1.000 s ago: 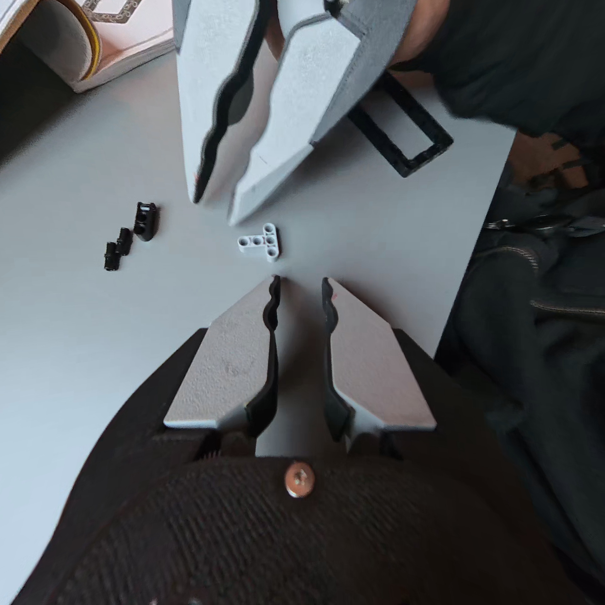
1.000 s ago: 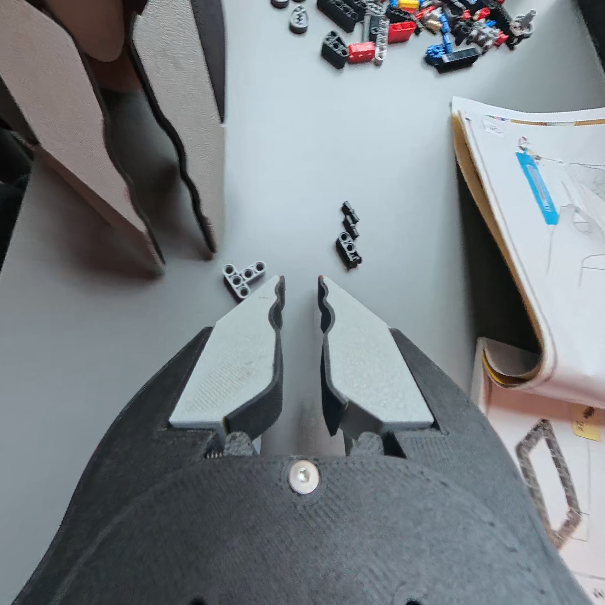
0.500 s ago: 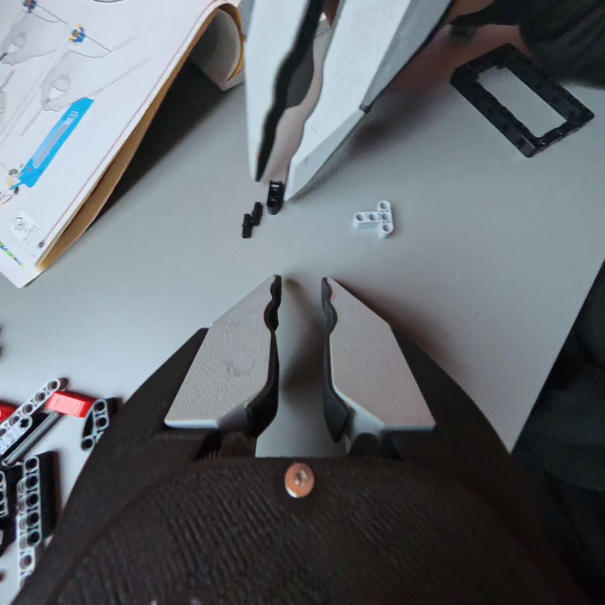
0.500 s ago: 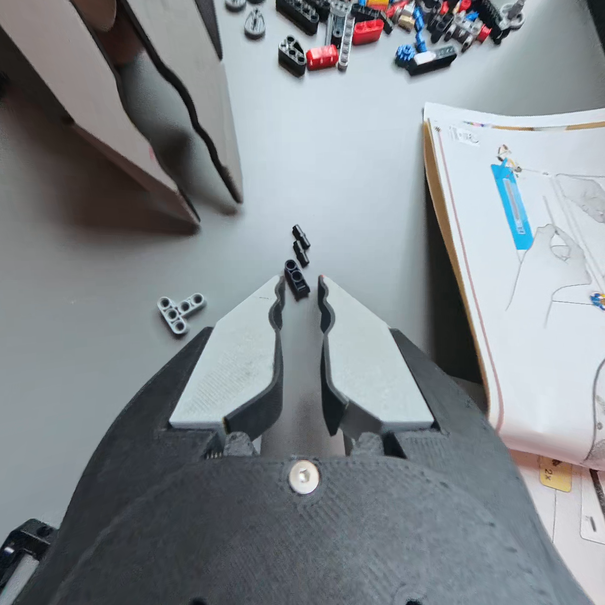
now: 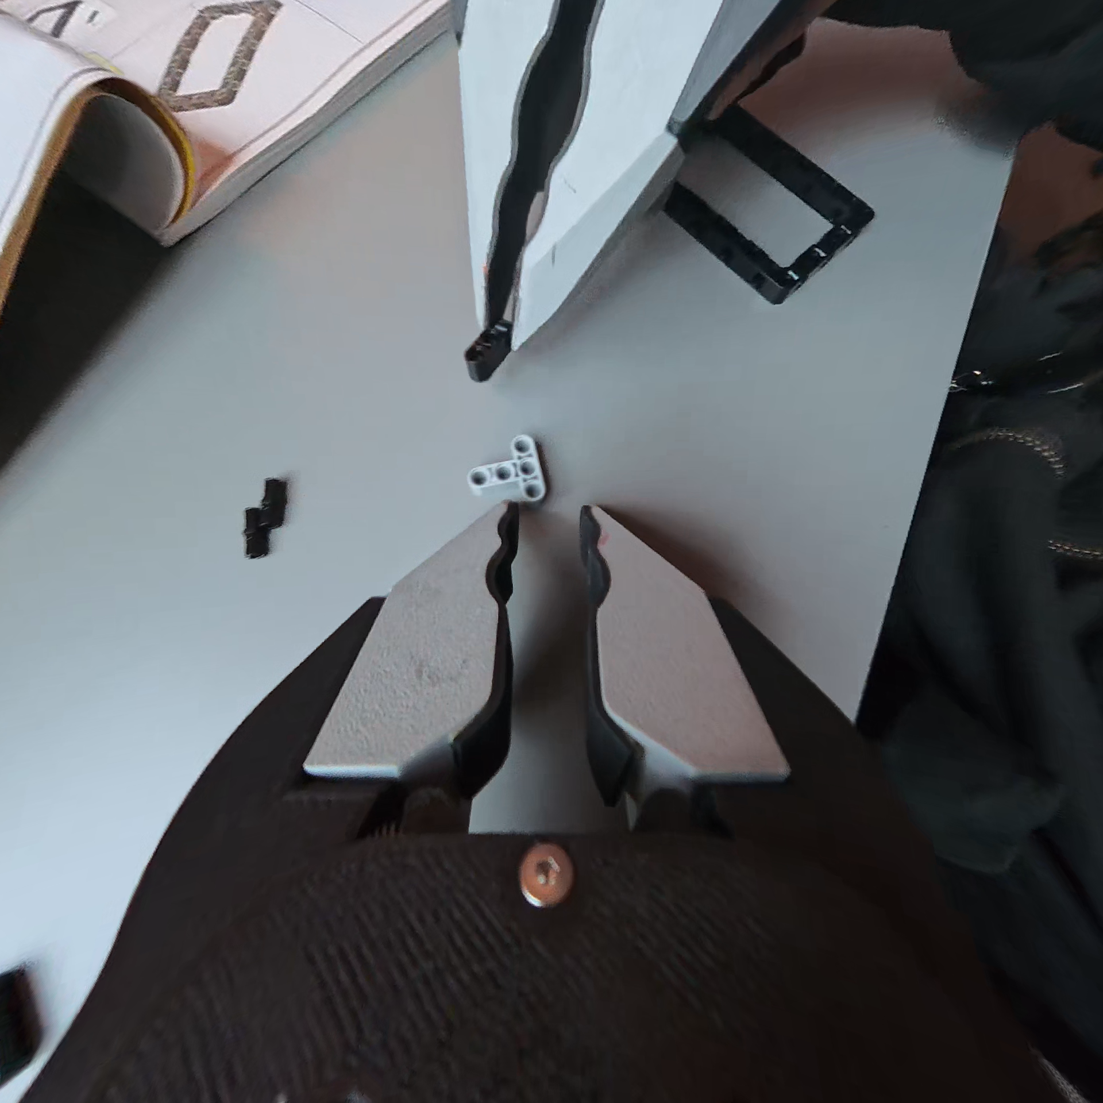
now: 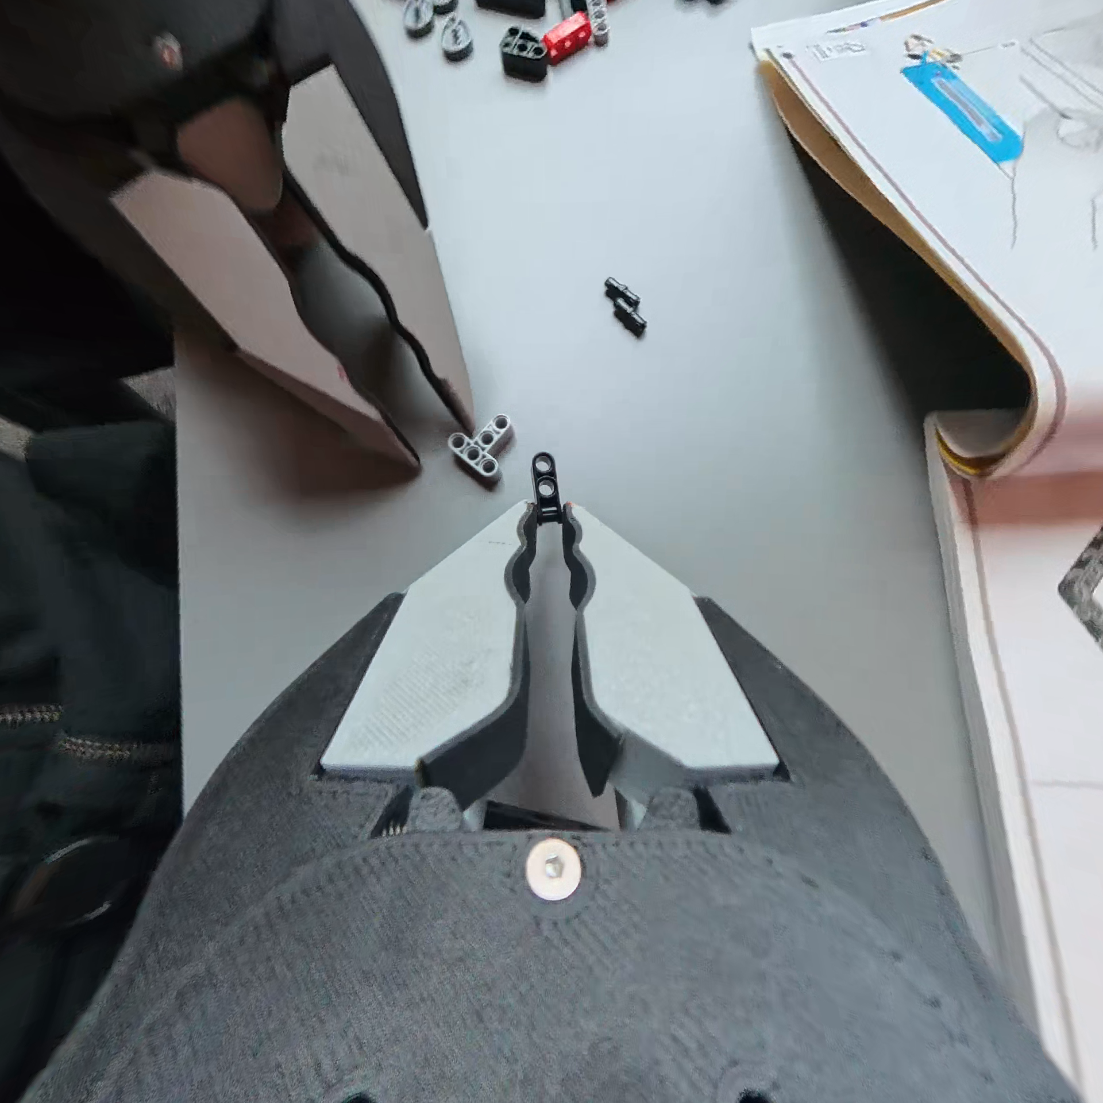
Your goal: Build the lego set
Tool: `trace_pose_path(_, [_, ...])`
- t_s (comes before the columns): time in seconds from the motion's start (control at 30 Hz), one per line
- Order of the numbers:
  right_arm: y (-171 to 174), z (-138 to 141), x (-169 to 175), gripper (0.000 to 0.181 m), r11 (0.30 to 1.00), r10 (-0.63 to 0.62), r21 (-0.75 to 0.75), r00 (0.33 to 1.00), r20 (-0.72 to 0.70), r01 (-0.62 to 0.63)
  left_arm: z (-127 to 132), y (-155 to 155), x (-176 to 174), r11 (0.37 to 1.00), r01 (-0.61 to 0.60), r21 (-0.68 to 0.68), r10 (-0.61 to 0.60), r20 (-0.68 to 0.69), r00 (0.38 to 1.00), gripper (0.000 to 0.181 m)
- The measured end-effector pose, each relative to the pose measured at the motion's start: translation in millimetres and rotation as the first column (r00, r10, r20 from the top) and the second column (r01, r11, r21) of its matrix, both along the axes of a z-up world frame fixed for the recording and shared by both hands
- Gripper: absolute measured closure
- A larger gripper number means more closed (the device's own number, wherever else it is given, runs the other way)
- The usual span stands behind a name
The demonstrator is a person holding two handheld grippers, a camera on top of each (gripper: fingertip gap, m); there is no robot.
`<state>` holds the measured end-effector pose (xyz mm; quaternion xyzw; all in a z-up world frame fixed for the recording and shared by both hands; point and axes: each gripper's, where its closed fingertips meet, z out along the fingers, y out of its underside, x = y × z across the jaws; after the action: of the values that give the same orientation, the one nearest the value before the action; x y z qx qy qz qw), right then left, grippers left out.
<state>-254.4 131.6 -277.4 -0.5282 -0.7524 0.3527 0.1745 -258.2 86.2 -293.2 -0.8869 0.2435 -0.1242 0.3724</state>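
Note:
My right gripper [image 6: 548, 507] is shut on a small black two-hole connector [image 6: 546, 482] and holds it just above the grey table; it also shows in the left wrist view [image 5: 498, 334], with the connector [image 5: 486, 352] at its tips. A light grey T-shaped beam [image 5: 510, 474] lies on the table, also in the right wrist view [image 6: 480, 449]. My left gripper [image 5: 548, 507] is open and empty, its tips just behind that beam. Two black pins [image 5: 264, 518] lie to the left, also in the right wrist view [image 6: 625, 306].
An open instruction booklet [image 6: 955, 197] lies along one side of the table, also in the left wrist view [image 5: 179, 101]. A black rectangular frame [image 5: 776, 209] lies near the table edge. Several loose bricks [image 6: 537, 42] sit far off. A person's dark clothing borders the table edge [image 5: 931, 477].
My right gripper closed on the black connector beside the pins and lifted it toward the T-shaped beam. My left gripper swung back over the beam, still open.

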Motion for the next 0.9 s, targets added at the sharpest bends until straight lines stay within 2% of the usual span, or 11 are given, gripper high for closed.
trace_pose_path(0.03, [-0.2,1.5,0.8,0.177,1.000,-0.025,-0.018,1.000,-0.011,0.024,0.0,0.7,3.8,1.000,0.003,0.002,-0.003,-0.001,1.000,0.163])
trace_pose_path(0.17, [-5.6,0.6,2.5,0.176,0.996,-0.063,-0.064,0.997,-0.033,0.061,0.0,3.5,15.6,1.000,0.014,-0.003,-0.014,0.008,1.000,0.161])
trace_pose_path(0.33, [-4.9,-0.6,10.2,0.176,0.998,-0.058,-0.024,0.997,-0.057,0.057,1.8,0.0,18.6,1.000,0.006,-0.006,-0.006,0.036,0.999,0.160])
trace_pose_path(0.5, [-3.6,14.2,14.5,0.176,0.999,-0.034,-0.022,0.982,-0.184,0.031,17.2,0.4,-7.6,0.993,-0.072,0.094,0.066,0.066,0.996,0.157])
trace_pose_path(0.6, [-4.1,26.8,15.1,0.176,1.000,-0.013,0.015,0.956,-0.294,0.019,25.8,4.9,-32.2,0.975,-0.126,0.182,0.123,0.026,0.992,0.158])
trace_pose_path(0.7, [-2.6,35.2,16.0,0.176,0.999,-0.007,0.045,0.929,-0.370,0.026,31.4,7.7,-34.8,0.971,-0.131,0.201,0.118,0.074,0.990,0.159])
trace_pose_path(0.9, [4.5,43.9,17.1,0.176,0.998,-0.057,-0.007,0.906,-0.418,0.060,47.6,17.8,-37.5,0.940,-0.141,0.310,0.116,0.098,0.988,0.168])
